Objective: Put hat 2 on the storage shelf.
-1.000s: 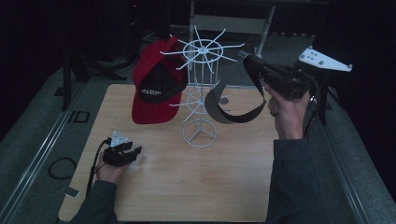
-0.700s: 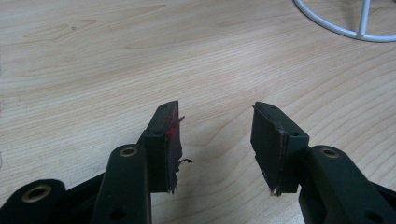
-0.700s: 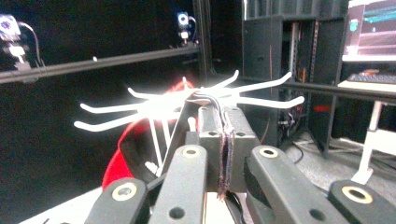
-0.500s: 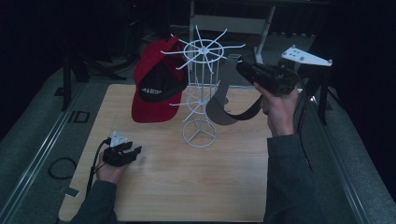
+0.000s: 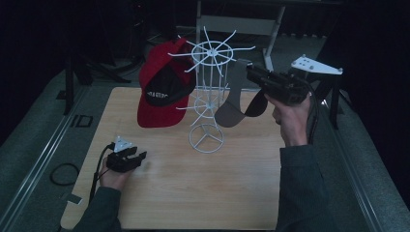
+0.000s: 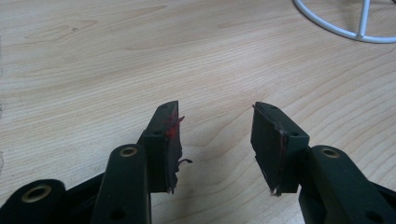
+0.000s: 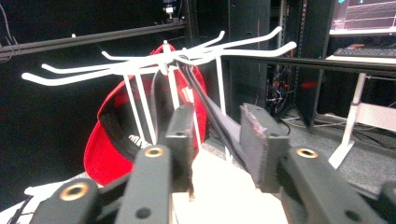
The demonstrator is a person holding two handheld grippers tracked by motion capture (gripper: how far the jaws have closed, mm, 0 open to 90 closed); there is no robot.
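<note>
A white wire rack point(image 5: 210, 50) stands mid-table, and its hooks point(image 7: 154, 63) spread across the right gripper view. A red cap point(image 5: 159, 104) hangs on its left side point(image 7: 105, 149). A grey cap point(image 5: 231, 108) hangs at the rack's right side. Its dark band point(image 7: 219, 119) runs from the hub down between the jaws of my right gripper point(image 5: 249, 72), which stand apart point(image 7: 217, 126) with a gap showing beside the band. My left gripper point(image 5: 138, 157) rests low on the wooden table point(image 5: 217, 193) at front left, open and empty point(image 6: 215, 121).
The rack's ring base point(image 6: 336, 30) lies ahead and to the right of the left gripper. A cable loop point(image 5: 63, 174) lies on the floor left of the table. Desk legs point(image 5: 273, 34) stand behind the table, and a monitor and keyboard point(image 7: 364, 28) are at far right.
My right gripper has carried the grey cap left and up to the rack's hooks. The left gripper and the red cap have stayed put.
</note>
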